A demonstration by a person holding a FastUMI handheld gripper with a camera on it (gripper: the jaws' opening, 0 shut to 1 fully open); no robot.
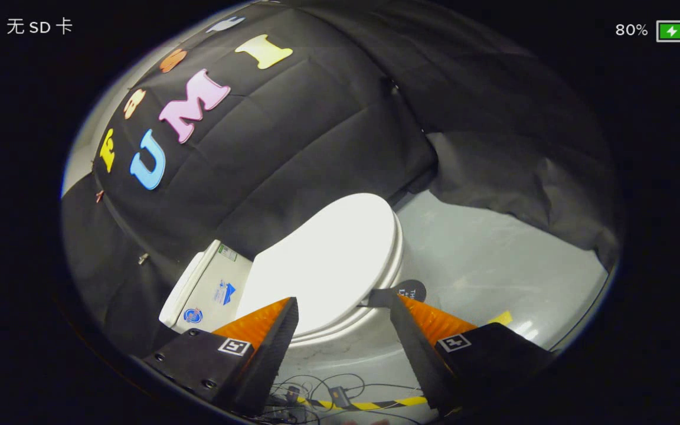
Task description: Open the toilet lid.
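I judge this the approach step: my fingers (343, 330) stand wide apart, holding nothing, and the toilet lid (328, 265) lies flat and closed just ahead of them, between their tips. To the lid's left sits the cistern (207, 289), backed against the black booth wall (269, 147), so the lid should swing up that way. Next I need a finger under the lid's free edge near the dark tab (405, 292) by my right finger. Right of the toilet the grey floor (493, 260) is open; cables (328, 395) trail on it beneath my fingers.
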